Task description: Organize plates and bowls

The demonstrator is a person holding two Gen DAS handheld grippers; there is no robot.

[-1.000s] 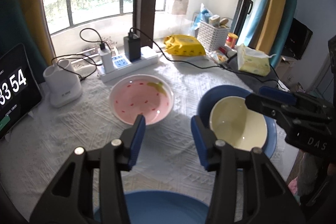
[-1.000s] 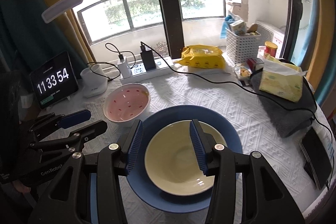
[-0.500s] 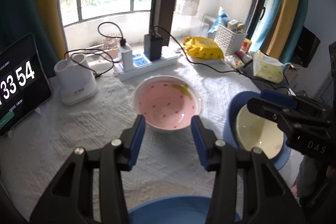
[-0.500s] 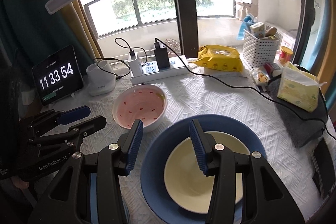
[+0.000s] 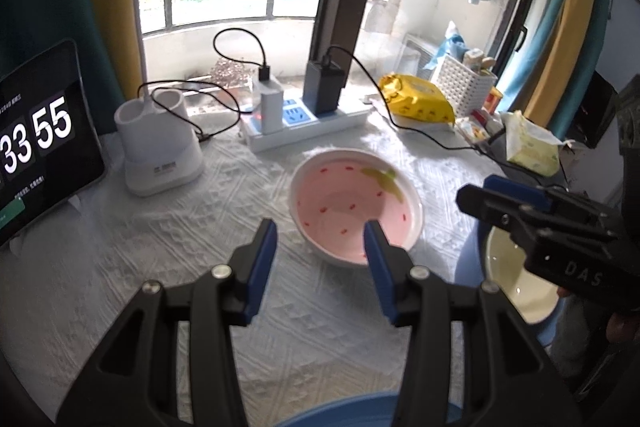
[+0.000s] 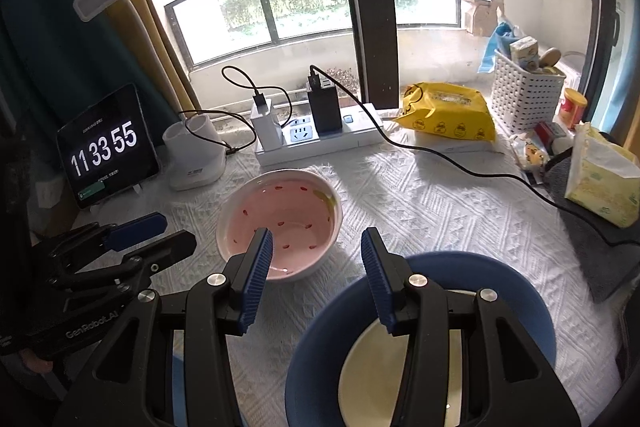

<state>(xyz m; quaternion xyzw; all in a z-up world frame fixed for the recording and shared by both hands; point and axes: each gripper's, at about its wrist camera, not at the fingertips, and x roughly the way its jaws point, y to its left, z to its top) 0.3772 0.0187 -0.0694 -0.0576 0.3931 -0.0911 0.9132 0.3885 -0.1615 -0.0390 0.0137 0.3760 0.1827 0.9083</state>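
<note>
Right now everything turns on the pink bowl, so take your bearings from it. Your left gripper points almost straight at it: the bowl's near rim sits just past the fingertips, with the right-hand fingertip overlapping that rim in the left wrist view, though whether it touches I cannot tell. The jaws stand partly apart with nothing between them.

Your right gripper is also partly apart and empty. From it, the pink bowl lies ahead and a little to the left, its near rim just beyond the left fingertip. Right of the pink bowl, and nearer you, the cream bowl rests inside the blue plate, under the right gripper's right finger. A second blue plate shows only as a rim at the bottom of the left wrist view, on your side of the pink bowl.

The pink bowl is round, so no long axis matters; only the rim's near edge does. Both grippers look about equally near it, the left more squarely lined up. I judge the left the likelier to take that rim, with the jaws straddling the wall.
</note>
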